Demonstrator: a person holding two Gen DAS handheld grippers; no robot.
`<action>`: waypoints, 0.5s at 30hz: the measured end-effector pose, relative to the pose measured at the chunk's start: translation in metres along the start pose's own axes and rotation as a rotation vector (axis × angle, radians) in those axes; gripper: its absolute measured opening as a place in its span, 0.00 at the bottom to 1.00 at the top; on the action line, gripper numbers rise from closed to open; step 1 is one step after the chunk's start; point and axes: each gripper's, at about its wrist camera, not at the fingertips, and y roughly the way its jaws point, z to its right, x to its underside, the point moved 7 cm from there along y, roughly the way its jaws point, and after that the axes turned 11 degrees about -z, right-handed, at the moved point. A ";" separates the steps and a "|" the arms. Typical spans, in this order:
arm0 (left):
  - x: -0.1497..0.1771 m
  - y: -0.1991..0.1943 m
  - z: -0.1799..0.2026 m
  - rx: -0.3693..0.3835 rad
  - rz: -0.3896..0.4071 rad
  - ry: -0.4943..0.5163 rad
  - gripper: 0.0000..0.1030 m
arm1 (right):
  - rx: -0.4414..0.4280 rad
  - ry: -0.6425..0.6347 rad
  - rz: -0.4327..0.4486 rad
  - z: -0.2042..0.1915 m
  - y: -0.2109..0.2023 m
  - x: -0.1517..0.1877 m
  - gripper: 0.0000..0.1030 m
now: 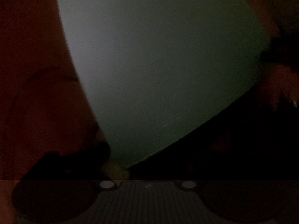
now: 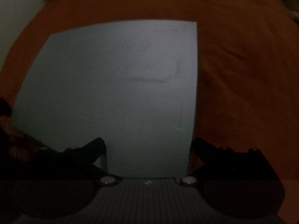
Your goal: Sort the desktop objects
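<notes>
One pale sheet [image 2: 112,97] lies flat on the orange worktop [image 2: 243,74], directly below the right hand-held gripper [image 2: 149,149], whose jaws stand apart astride its near edge.

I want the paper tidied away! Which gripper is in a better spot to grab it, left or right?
Probably the right gripper. Its two fingers stand apart, one over the paper and one just past its edge on the orange cloth. The left view is too dark to show where its fingers are.

Pale grey sheet [image 2: 112,97] — flat on orange cloth [image 2: 243,65], faint pencil marks
</notes>
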 end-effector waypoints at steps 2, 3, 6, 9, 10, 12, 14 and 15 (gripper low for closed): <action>0.000 -0.015 0.001 -0.022 0.036 0.017 0.97 | -0.001 -0.010 -0.001 0.000 -0.007 0.015 1.00; 0.001 -0.022 0.002 -0.042 0.051 0.027 0.97 | -0.008 -0.008 -0.008 0.003 -0.008 0.013 1.00; -0.002 -0.035 0.000 -0.067 0.102 0.028 0.98 | -0.028 0.048 -0.024 0.008 -0.007 0.003 1.00; -0.012 -0.030 -0.013 -0.066 0.157 -0.048 1.00 | -0.029 0.076 -0.024 0.009 -0.006 -0.002 1.00; -0.015 -0.023 -0.018 -0.044 0.156 -0.084 1.00 | -0.022 0.071 -0.021 0.008 -0.005 -0.002 1.00; -0.015 -0.009 -0.022 0.005 0.137 -0.126 1.00 | -0.016 0.055 -0.017 0.006 -0.005 -0.001 1.00; -0.011 0.000 -0.019 0.032 0.145 -0.134 0.99 | -0.011 0.014 -0.027 0.004 -0.005 0.006 1.00; -0.009 0.001 -0.017 0.038 0.140 -0.121 0.98 | -0.008 0.007 -0.028 0.003 -0.005 0.009 1.00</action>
